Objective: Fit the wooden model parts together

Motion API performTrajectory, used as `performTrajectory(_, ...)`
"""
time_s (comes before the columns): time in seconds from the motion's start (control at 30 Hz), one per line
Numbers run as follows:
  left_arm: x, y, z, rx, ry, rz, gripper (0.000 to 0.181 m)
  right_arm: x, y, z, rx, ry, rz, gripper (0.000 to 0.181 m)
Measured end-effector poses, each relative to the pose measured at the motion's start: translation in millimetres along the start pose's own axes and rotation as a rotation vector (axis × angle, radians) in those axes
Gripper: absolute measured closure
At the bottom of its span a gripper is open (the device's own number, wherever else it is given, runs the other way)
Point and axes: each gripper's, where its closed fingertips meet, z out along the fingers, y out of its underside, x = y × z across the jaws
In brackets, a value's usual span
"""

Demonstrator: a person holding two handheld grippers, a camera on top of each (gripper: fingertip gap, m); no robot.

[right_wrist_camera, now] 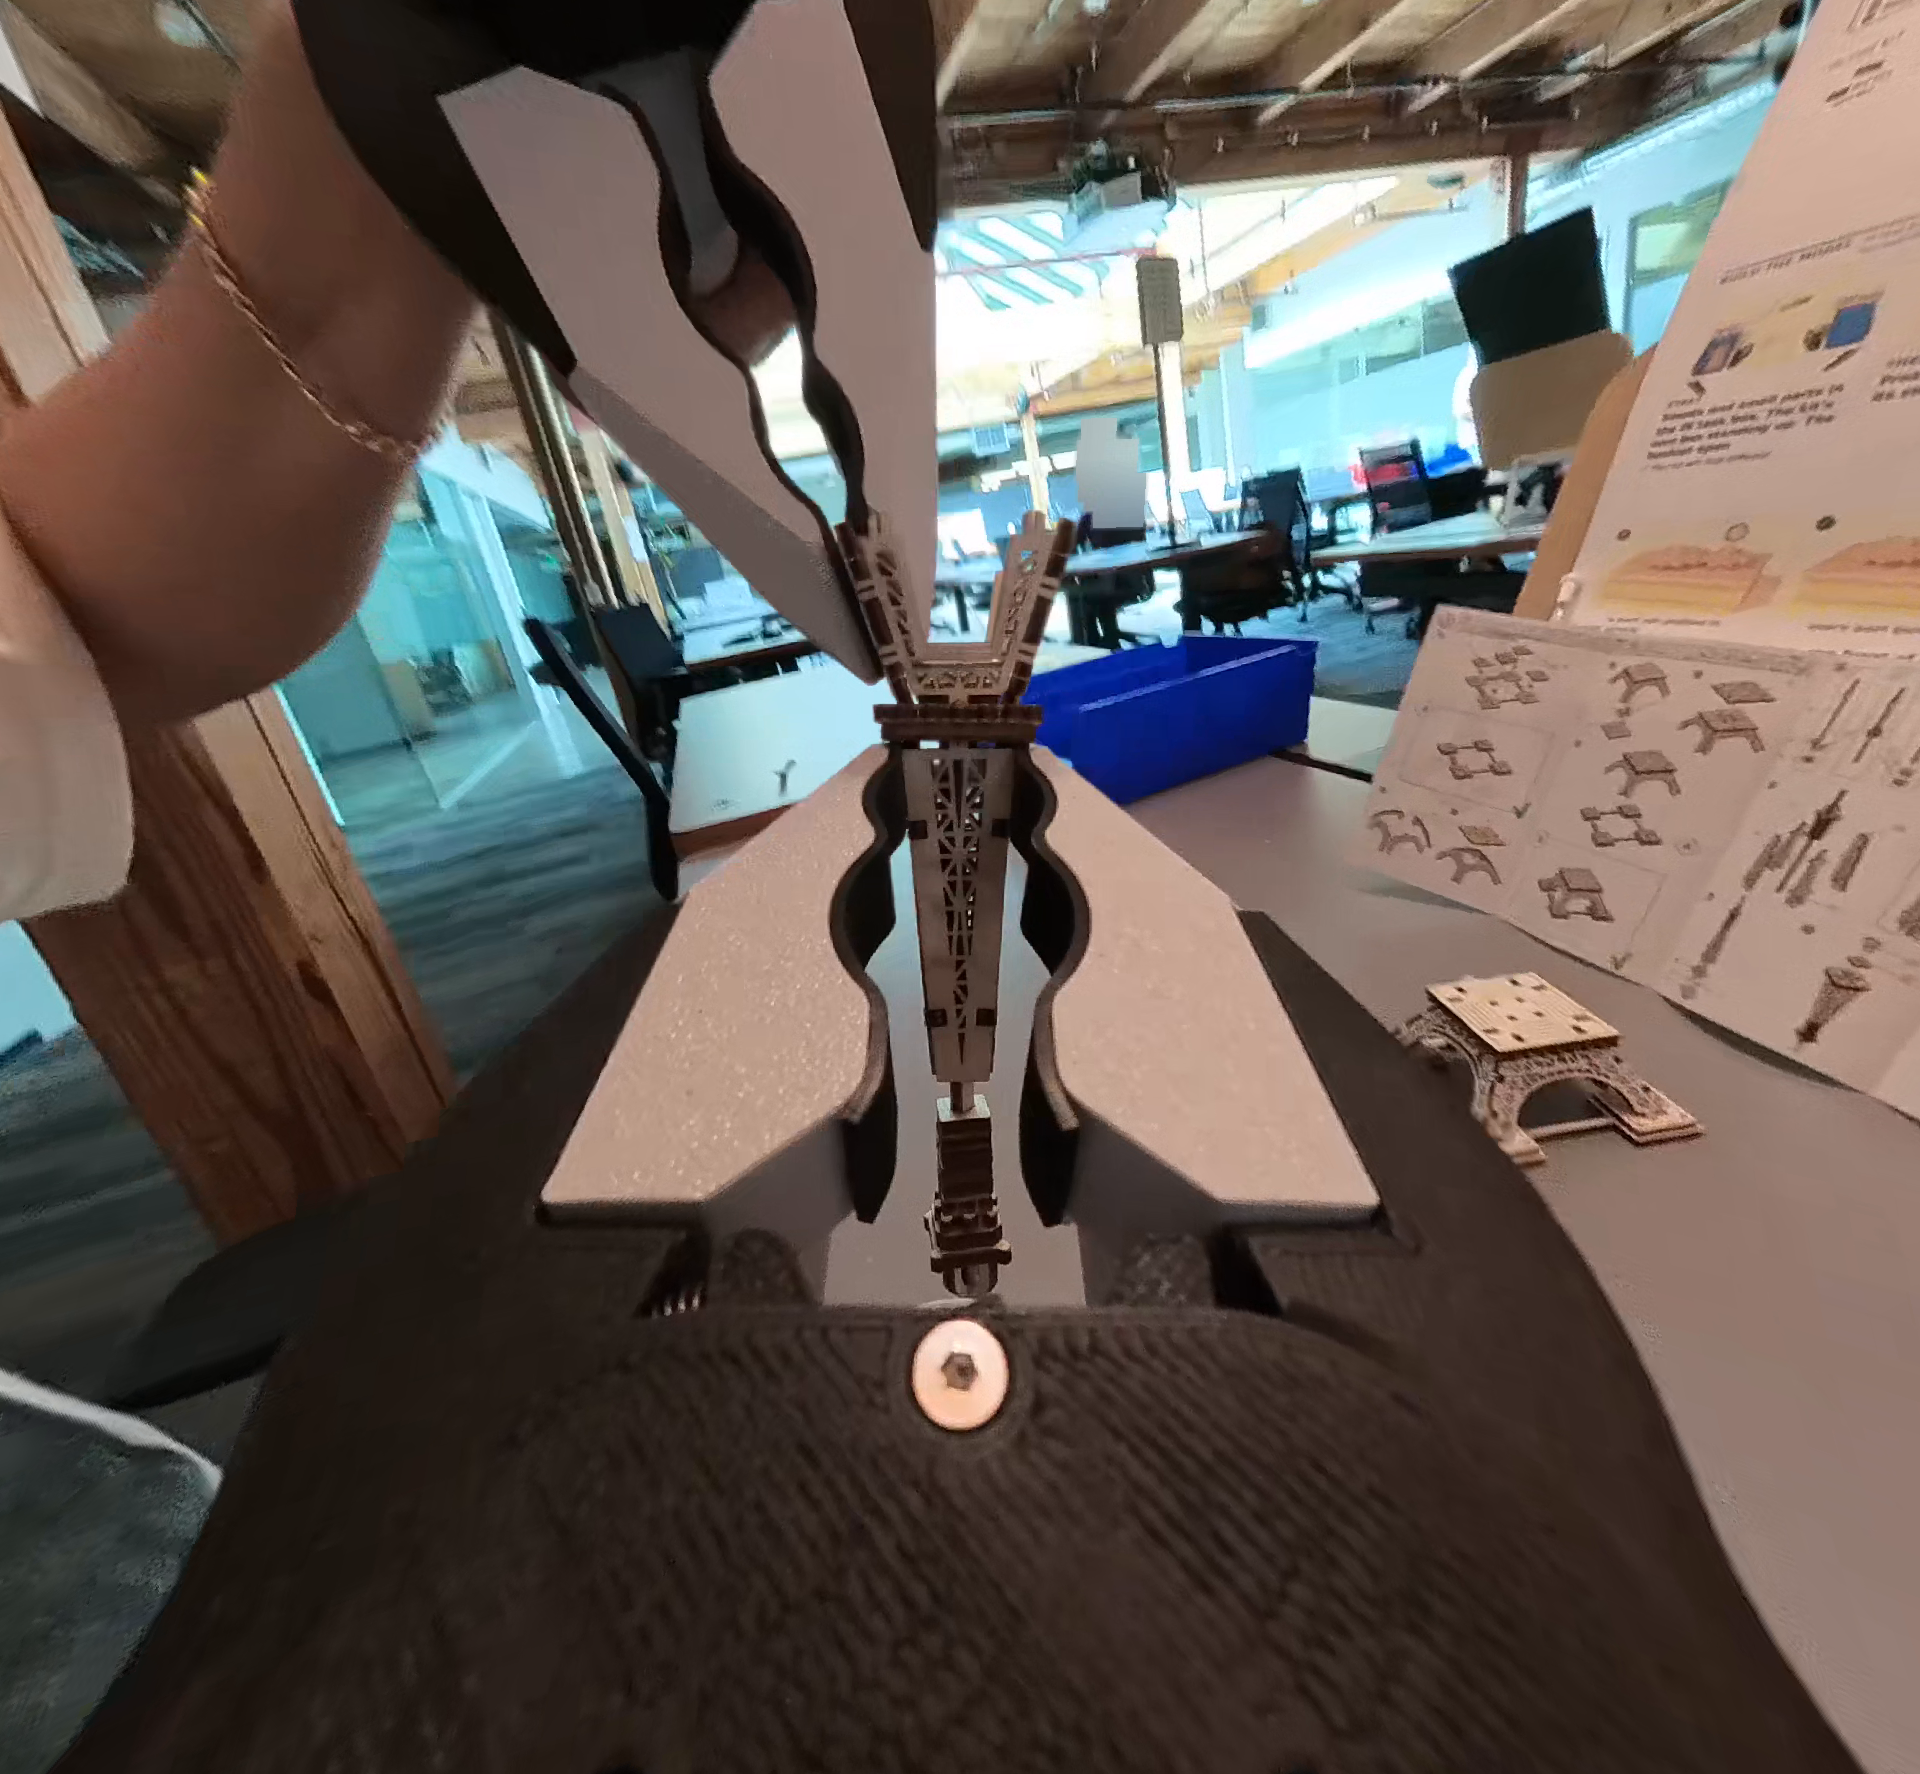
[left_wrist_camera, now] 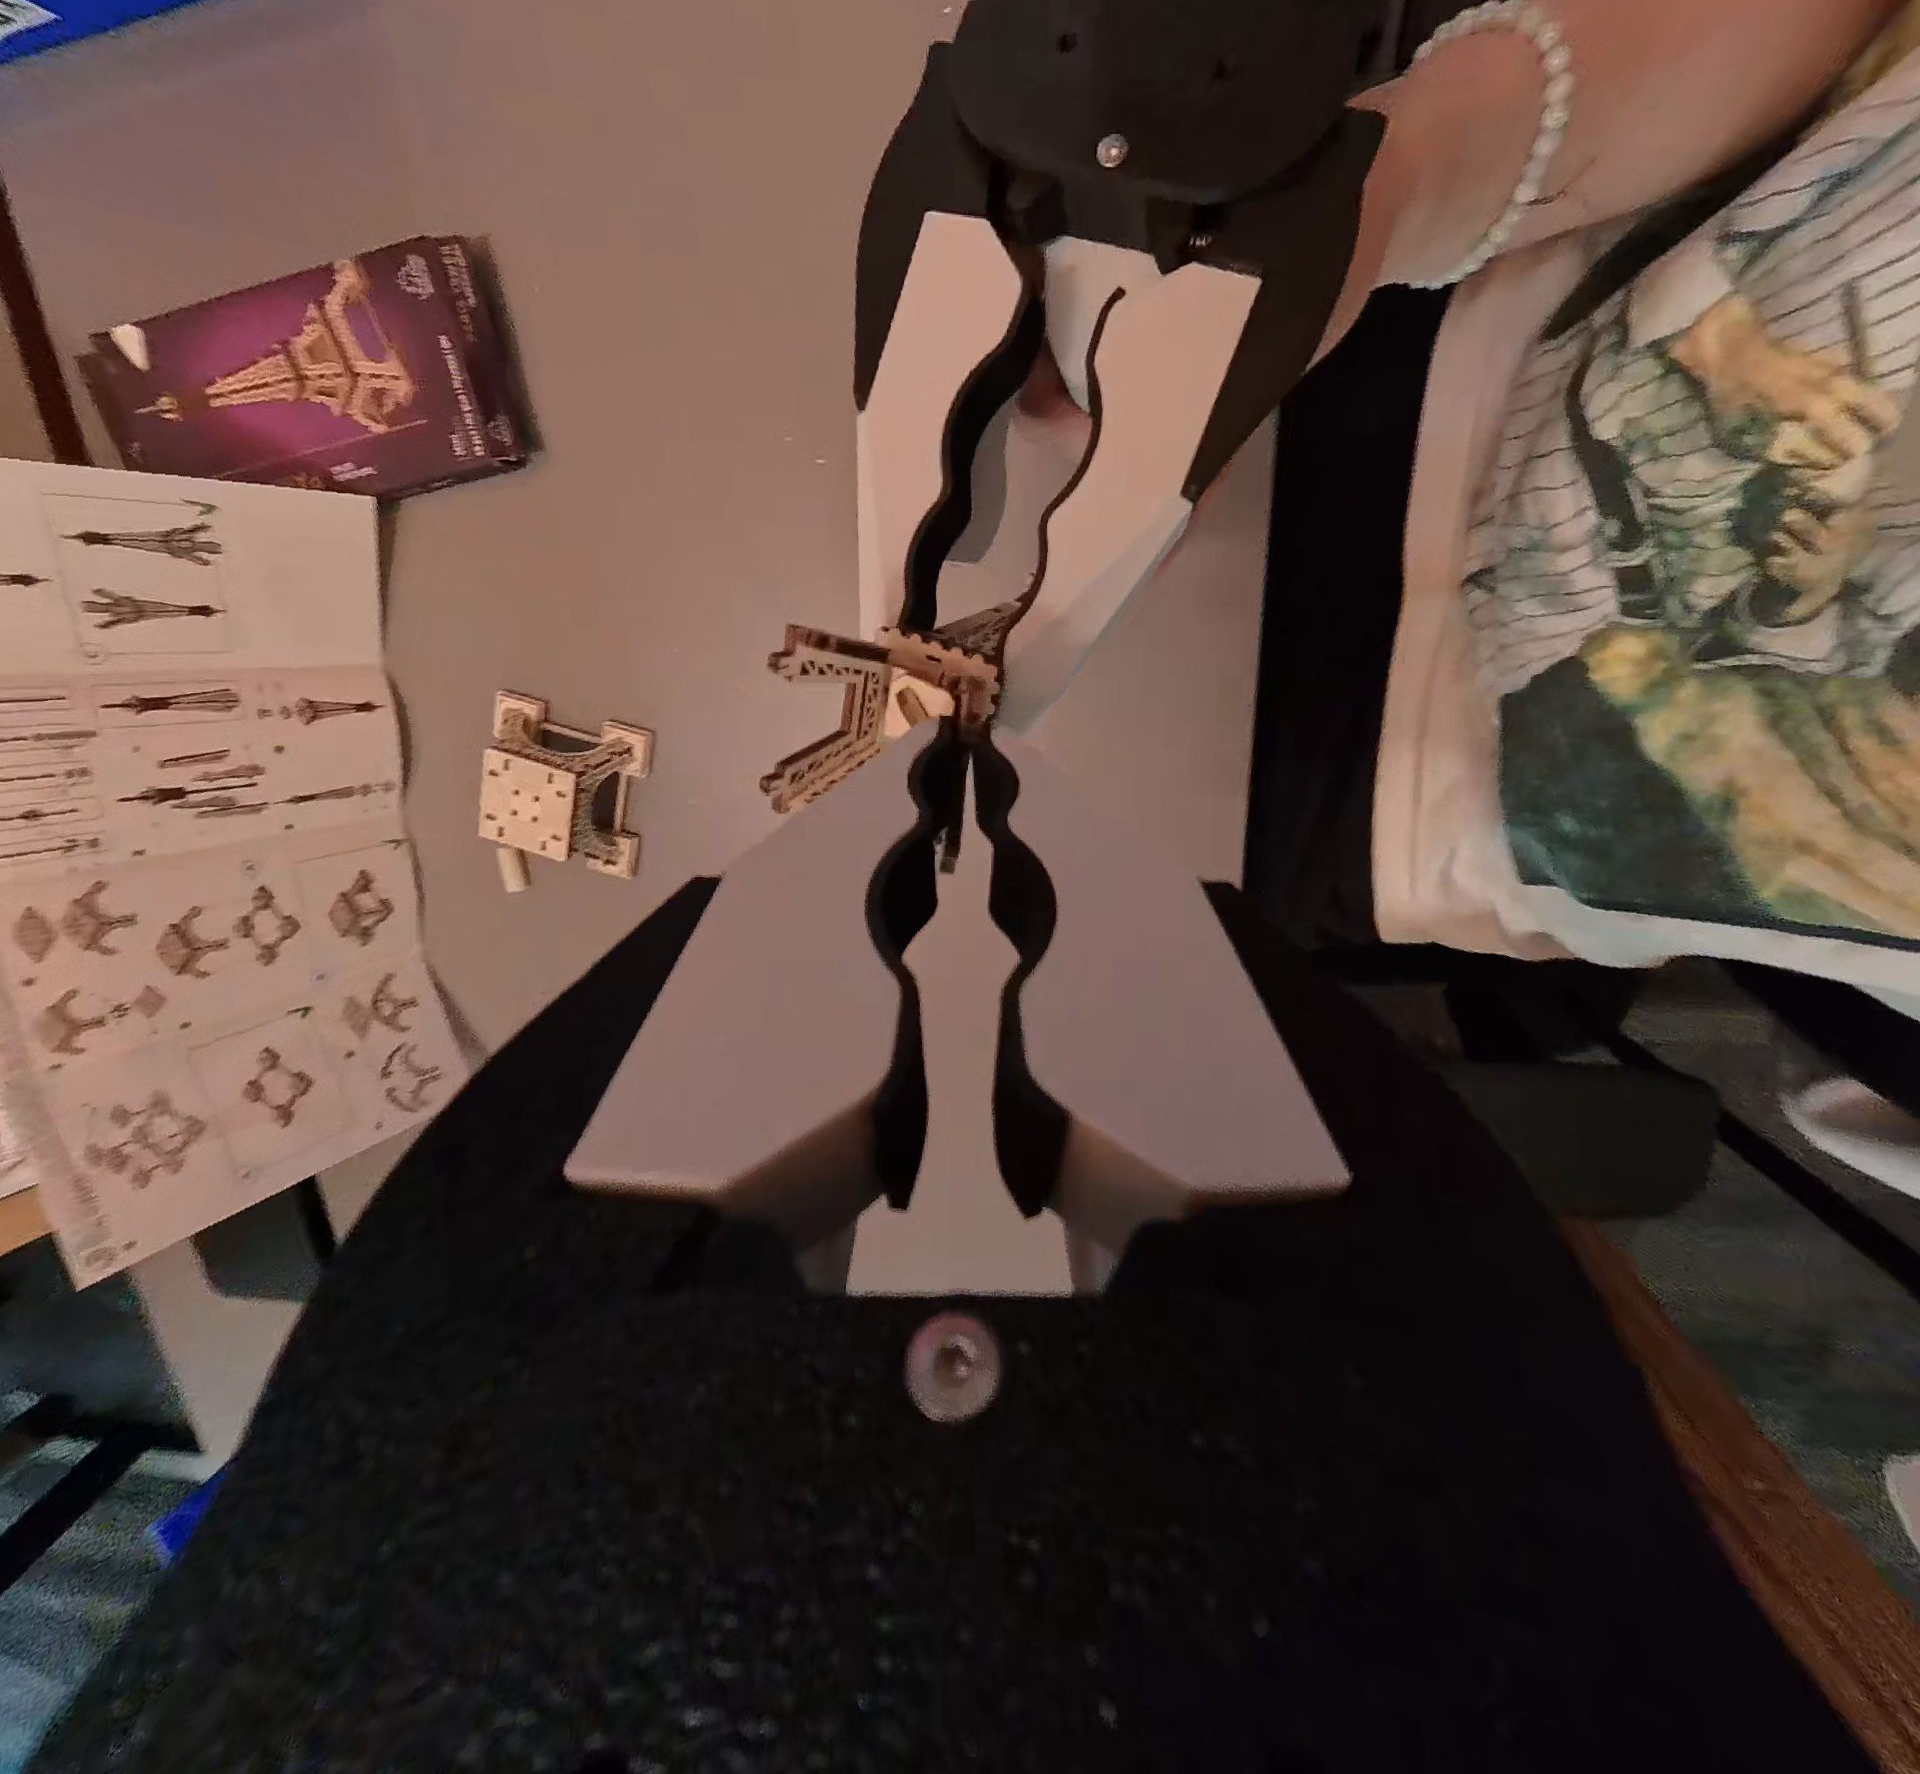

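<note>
Between its near-closed fingers, the right tool (right_wrist_camera: 954, 768) grips the tapering wooden tower section (right_wrist_camera: 956, 903), splayed legs pointing away; the left tool (right_wrist_camera: 871, 571) pinches one leg.

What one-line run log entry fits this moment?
phase: fitting | left claw: shut on legged section | right claw: shut on spire | base: lying apart, unheld

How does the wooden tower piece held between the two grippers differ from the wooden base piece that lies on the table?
The tower piece is long and tapered, with splayed legs at one end; the base piece is short and squat, with arches under a flat square plate. The tower piece is held off the table by the right gripper and the left gripper; the base piece rests free on the table. Both are pale lattice-cut wood.
</note>
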Motion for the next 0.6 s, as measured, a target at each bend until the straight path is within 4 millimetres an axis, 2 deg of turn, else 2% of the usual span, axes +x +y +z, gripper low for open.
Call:
performTrajectory(0.1,1,0,1,0.018,0.068,-0.025,0.181,-2,-3,-1,0.006,-0.011,-0.007,0.164)
performTrajectory(0.27,0,0,5,0.040,0.157,-0.061,0.181,-3,0,-1,0.016,-0.062,0.086,0.165)
performTrajectory(0.43,-3,0,7,0.064,0.122,-0.064,0.181,2,5,-1,0.007,-0.066,0.144,0.164)
performTrajectory(0.6,-3,-10,-1,0.109,0.065,-0.026,0.181,-2,-6,-3,0.083,-0.164,0.280,0.163)
